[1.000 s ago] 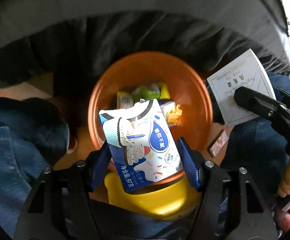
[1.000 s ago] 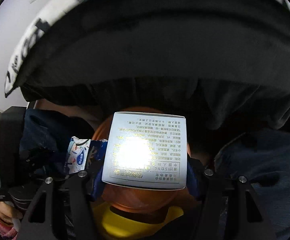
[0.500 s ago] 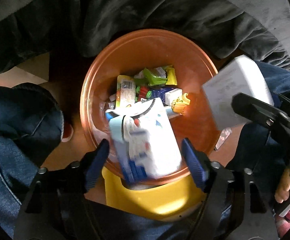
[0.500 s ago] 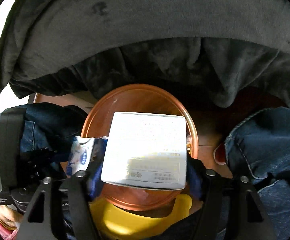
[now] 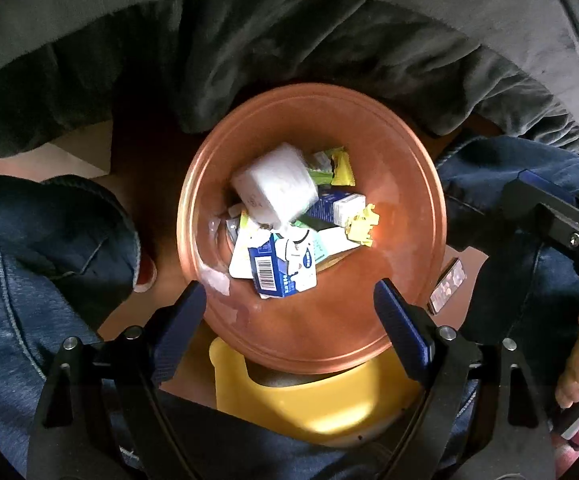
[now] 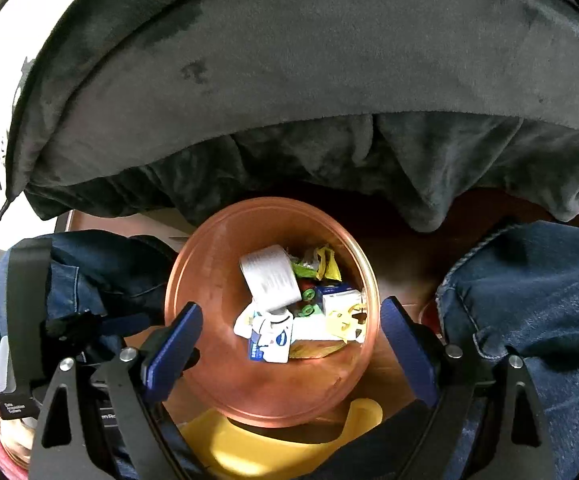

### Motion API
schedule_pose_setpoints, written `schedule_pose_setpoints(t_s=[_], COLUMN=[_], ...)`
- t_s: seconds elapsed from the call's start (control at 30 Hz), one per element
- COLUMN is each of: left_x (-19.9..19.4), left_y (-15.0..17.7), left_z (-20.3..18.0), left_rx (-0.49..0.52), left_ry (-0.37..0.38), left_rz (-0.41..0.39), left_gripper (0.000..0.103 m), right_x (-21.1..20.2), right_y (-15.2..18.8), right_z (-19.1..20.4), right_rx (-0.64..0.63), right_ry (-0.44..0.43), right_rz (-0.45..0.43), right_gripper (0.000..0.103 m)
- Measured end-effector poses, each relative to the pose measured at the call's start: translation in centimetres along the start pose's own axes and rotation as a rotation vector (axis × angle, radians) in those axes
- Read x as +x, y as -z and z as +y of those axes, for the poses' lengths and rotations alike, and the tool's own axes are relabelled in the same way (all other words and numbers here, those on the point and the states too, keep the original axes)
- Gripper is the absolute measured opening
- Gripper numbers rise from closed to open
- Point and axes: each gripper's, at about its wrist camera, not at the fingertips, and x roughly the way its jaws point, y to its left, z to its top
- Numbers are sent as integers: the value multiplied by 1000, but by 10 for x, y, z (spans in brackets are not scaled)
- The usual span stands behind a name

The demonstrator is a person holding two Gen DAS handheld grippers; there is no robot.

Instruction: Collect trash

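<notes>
My left gripper (image 5: 289, 304) is wide open and holds nothing. My right gripper (image 6: 291, 330) is wide open and holds nothing too. Both hang over the orange bin (image 5: 405, 184). Inside it, the white box (image 5: 275, 192) lies on top of the trash pile, and the blue and white carton (image 5: 283, 268) lies just beside it. A yellow stool (image 5: 309, 400) sits under the bin's near edge.

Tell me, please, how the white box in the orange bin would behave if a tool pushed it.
The white box looks like thin cardboard, so probably light and easily dented. It lies tilted on loose wrappers in the orange bin, so a push would likely tip or slide it.
</notes>
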Motion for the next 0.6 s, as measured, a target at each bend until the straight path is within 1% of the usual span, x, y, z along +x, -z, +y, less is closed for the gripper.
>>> schedule_pose_setpoints(t_s=[0.1,0.2,0.23,0.3,0.33,0.37,0.43,0.53,0.6], left_x=[-20,-62,-85,-117,-144,-161,-203,-256,-279], left_y=[-1,-5,-7,-11,-13,-14,-15,-13,-12], left_z=[-1,-2,-3,-4,-7,-8,-13,-19,-24], left_rx=[9,6,6,8,12,14,16,1,-3], left_ry=[-32,-68,-95,-132,-162,-176,-205,-256,-277], left_rz=[-69,-204,-282,-384,-468,-517,-644,-814,-893], left_gripper=[84,84,84,84,84,84,84,84,84], right_x=[-16,-50,-70,-97,-121,-135,-168,-215,-238], right_y=[-3,-11,-16,-22,-27,-29,-33,-35,-34], right_z=[2,9,14,20,26,31,39,53,60], right_rx=[-17,-50,-67,-87,-103,-112,-128,-159,-180], right_ry=[5,24,33,45,57,64,73,86,94], right_rz=[-42,-152,-220,-315,-397,-449,-567,-739,-825], right_gripper=[89,89,89,89,90,92,94,97,97])
